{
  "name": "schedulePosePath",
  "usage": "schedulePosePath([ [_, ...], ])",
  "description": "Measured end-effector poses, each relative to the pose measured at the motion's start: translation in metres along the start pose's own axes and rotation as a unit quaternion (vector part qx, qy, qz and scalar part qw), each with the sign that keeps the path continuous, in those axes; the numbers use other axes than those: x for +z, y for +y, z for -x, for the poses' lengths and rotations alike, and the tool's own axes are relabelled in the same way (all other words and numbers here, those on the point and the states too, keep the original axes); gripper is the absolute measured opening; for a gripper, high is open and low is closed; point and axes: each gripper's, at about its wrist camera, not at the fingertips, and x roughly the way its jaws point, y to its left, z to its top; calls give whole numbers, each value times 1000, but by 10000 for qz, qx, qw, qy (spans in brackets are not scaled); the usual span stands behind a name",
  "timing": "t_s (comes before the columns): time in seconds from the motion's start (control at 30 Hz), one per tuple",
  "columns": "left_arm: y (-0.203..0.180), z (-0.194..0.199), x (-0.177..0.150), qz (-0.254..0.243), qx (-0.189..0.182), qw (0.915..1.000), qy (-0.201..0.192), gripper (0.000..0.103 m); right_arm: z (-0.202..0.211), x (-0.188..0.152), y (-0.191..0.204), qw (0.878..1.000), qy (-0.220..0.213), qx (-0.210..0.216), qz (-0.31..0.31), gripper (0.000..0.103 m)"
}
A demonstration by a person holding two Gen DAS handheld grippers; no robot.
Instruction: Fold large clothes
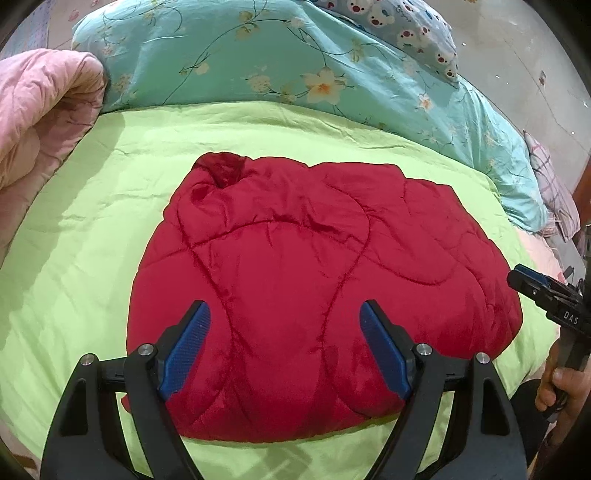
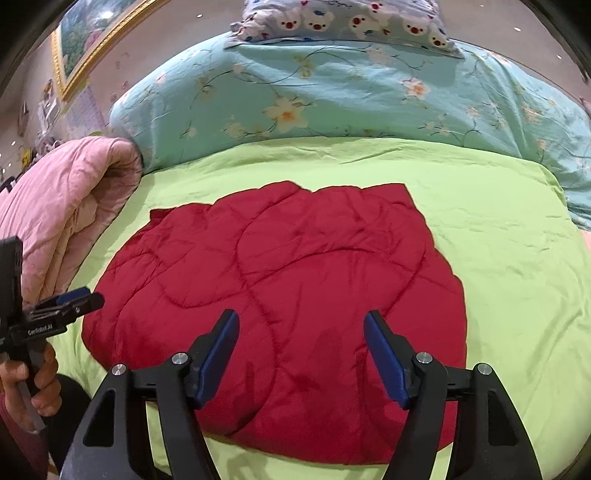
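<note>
A red quilted garment (image 1: 295, 258) (image 2: 295, 258) lies folded into a compact, puffy bundle on the lime-green bed cover (image 1: 92, 221) (image 2: 498, 240). My left gripper (image 1: 284, 306) hangs above its near edge, jaws wide apart, nothing between the blue pads. My right gripper (image 2: 301, 315) hovers over the near right part of the garment, also open and empty. Each gripper shows in the other's view: the right one (image 1: 521, 277) off the garment's right side, the left one (image 2: 85, 301) off its left side, each held by a hand (image 1: 565, 384) (image 2: 40, 384).
A rolled pink quilt (image 1: 37, 110) (image 2: 55, 192) lies along the left of the bed. A teal floral duvet (image 1: 258, 62) (image 2: 332, 92) is piled at the far side with a bear-print pillow (image 1: 406, 26) (image 2: 351, 18) on it. A gold-framed picture (image 2: 85, 40) hangs on the wall.
</note>
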Motion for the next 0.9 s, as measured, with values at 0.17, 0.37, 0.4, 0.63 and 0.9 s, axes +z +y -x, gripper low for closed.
schedulePosePath([
  [0.17,6,-2,7,105,25,9999,-3,84,-5,4,-6,10000,53,6,-80,71],
  [0.37,4,9,-5,41,-98,9999,112,84,5,2,-8,9995,75,205,-220,72],
  [0.4,2,12,-9,20,-87,9998,169,84,8,1,-7,9994,83,256,-217,72],
  [0.63,-3,23,-33,-69,48,9989,456,84,32,-18,3,9985,311,453,-77,80],
  [0.9,-13,24,-53,-336,545,9957,666,86,40,-53,9,9973,624,376,-78,91],
])
